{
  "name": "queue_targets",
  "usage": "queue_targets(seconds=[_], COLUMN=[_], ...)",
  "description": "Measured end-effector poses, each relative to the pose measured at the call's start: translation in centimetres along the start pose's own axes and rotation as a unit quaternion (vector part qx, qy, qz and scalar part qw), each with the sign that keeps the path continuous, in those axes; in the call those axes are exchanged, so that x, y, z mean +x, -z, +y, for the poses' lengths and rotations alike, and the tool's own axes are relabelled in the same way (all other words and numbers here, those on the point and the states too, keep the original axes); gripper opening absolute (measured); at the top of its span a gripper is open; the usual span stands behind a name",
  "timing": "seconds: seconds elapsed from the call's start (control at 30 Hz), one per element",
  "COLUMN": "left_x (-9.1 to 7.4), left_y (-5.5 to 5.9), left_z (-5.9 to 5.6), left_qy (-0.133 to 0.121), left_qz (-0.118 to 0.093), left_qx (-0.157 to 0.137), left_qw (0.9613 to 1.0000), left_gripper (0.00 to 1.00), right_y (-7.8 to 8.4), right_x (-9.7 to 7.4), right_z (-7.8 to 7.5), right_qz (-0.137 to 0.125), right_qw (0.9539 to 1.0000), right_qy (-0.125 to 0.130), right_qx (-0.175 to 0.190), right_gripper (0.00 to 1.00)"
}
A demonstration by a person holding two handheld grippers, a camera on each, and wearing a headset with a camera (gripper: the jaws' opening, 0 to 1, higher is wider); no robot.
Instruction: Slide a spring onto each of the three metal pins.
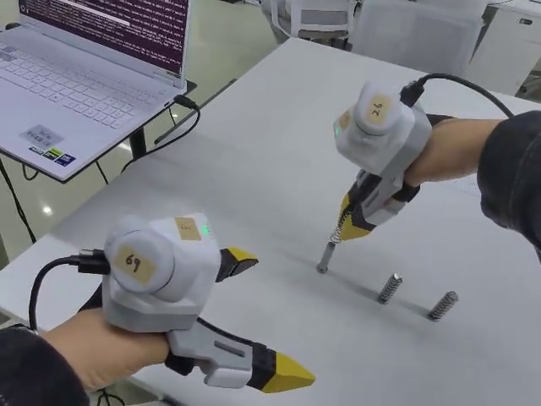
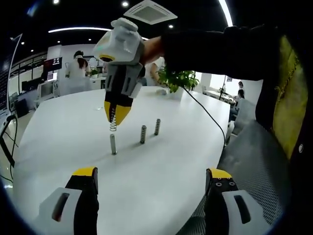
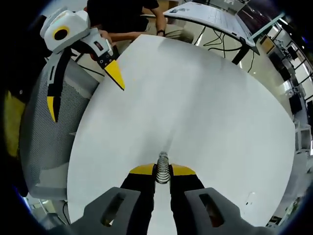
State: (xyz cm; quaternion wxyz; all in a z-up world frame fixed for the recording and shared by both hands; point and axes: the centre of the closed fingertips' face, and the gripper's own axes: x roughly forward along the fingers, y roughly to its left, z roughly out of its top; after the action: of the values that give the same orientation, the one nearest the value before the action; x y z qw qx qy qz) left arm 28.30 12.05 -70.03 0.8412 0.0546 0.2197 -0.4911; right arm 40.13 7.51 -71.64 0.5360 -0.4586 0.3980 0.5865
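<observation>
One thin silver coil spring [image 1: 340, 229], light and bendy I judge, is pinched near its top by my right gripper [image 1: 351, 222] centre-frame; left gripper [image 1: 275, 315] gapes.

Bkgd only: white worktop [image 1: 279, 144], laptop, office behind.
We see an open white laptop [image 1: 84, 76] on a dark stand beside the worktop's left edge, screen lit w/ text, black cable [image 1: 188, 114] at its right side. Left gripper view: green plant [image 2: 178, 78] at the far edge, ceiling vent [image 2: 150, 11], strip light [image 2: 80, 29], person [image 2: 78, 63] far back. Right gripper view: grey mesh chair [image 3: 51, 132] beside the worktop.
</observation>
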Motion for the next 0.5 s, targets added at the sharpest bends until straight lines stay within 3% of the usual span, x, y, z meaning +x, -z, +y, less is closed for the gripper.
queue_targets(seconds=[0.5], left_x=[0.25], left_y=[-0.15], left_z=[0.22], left_qy=[0.003], left_qz=[0.0], left_qx=[0.001], left_qw=[1.0], left_gripper=[0.86], right_y=[0.05], right_x=[0.8], right_z=[-0.11], right_qz=[0.006], right_qw=[0.9999], right_qy=[-0.011], right_qx=[0.002], right_gripper=[0.08])
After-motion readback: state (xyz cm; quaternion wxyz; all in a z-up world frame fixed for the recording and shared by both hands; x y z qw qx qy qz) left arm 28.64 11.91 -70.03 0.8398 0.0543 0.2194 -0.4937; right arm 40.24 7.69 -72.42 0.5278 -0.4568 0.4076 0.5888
